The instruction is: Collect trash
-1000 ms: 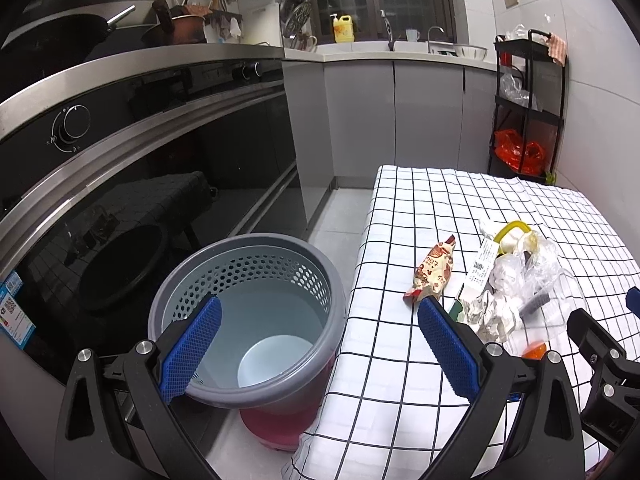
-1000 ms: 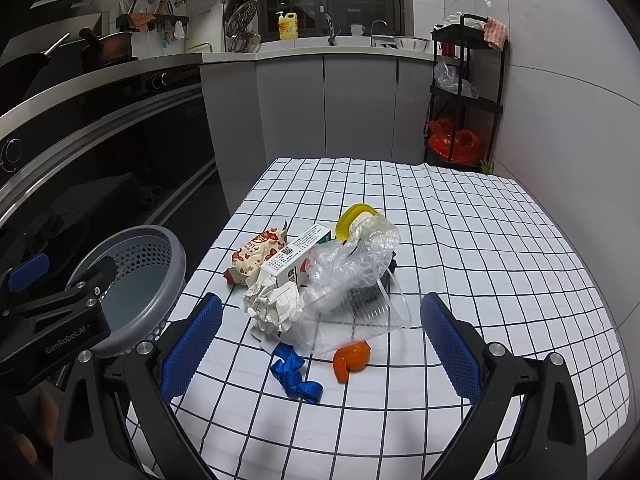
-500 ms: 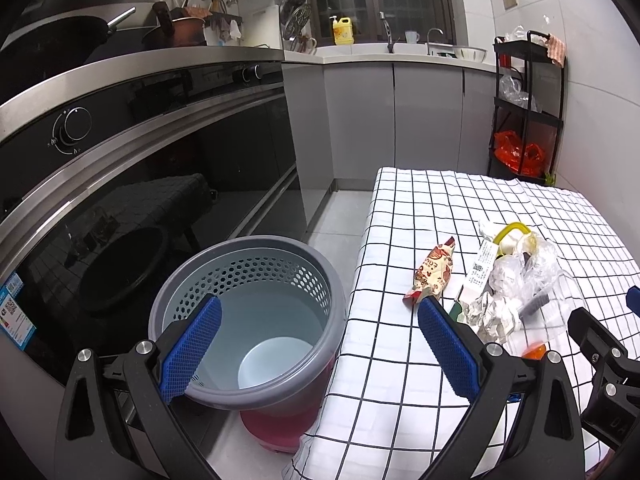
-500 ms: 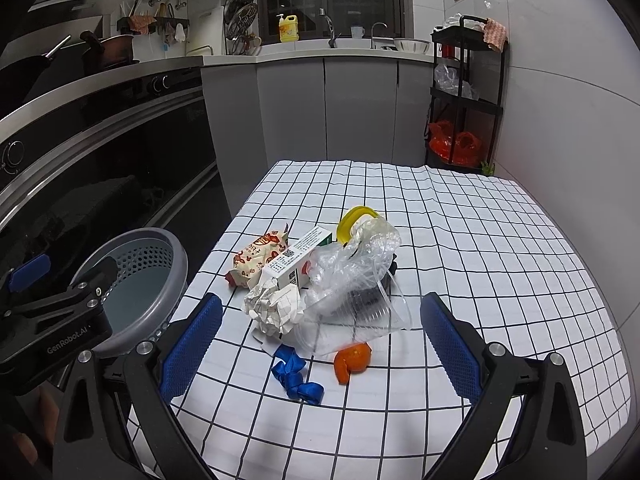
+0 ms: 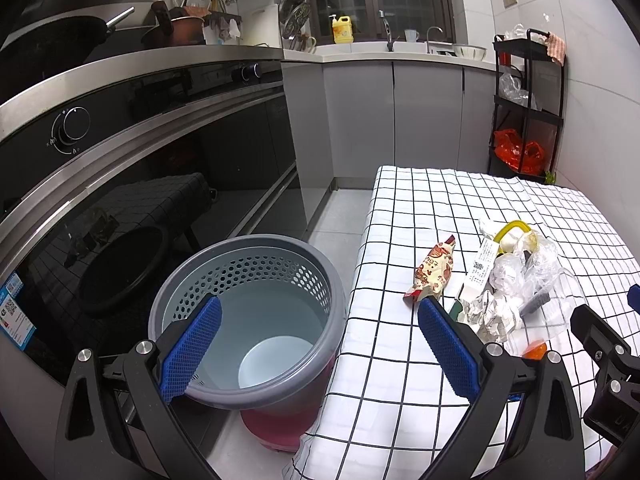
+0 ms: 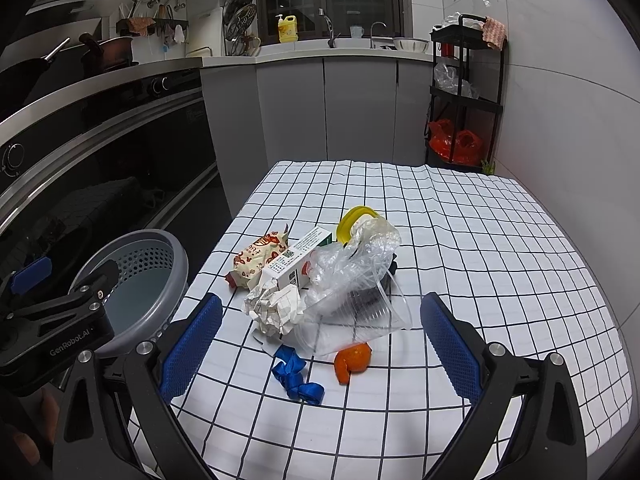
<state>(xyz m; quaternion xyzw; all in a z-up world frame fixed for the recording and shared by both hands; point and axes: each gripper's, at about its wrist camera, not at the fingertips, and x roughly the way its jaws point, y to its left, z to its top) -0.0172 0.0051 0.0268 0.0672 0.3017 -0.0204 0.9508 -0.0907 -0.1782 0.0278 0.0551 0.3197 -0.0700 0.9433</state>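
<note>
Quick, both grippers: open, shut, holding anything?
Left gripper: jaws wide open, holding nothing.
Right gripper: jaws wide open, holding nothing.

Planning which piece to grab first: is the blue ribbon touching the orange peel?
Apart. The right wrist view shows bare tablecloth between the blue ribbon and the orange peel.

Left wrist view looks forward-down over the grey bin (image 5: pixel 256 320) beside the table edge, right wrist view forward-down over the checked tablecloth (image 6: pixel 460 248) from close; both share bin and trash pile (image 6: pixel 320 280).
</note>
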